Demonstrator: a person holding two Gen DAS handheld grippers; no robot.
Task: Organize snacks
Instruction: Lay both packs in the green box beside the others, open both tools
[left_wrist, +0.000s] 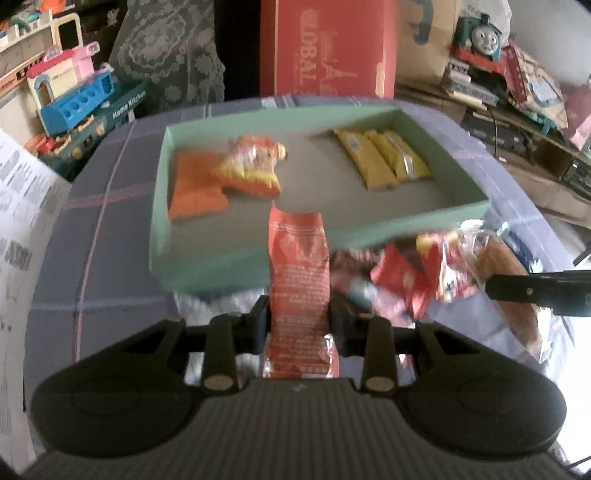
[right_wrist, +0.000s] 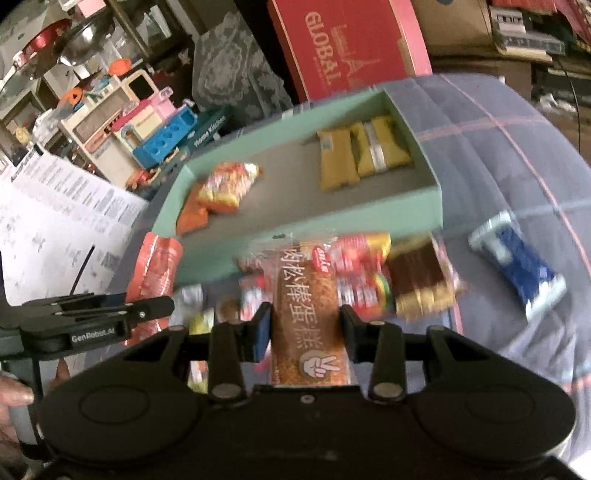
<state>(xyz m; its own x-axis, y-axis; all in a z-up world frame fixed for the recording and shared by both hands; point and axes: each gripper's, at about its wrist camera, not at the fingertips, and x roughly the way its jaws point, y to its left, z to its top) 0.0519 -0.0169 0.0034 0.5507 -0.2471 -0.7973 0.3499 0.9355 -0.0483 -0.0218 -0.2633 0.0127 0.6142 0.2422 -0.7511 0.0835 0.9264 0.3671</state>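
My left gripper is shut on a long orange-red snack packet, held in front of the green box. In the box lie an orange packet, a yellow-red packet and yellow bars. My right gripper is shut on a brown cake packet with Chinese writing, over a pile of red and gold snacks before the box. The left gripper with its orange-red packet shows at the left of the right wrist view.
A blue packet lies alone on the plaid cloth to the right. A red carton stands behind the box. Toys crowd the far left, a printed sheet lies at the left edge.
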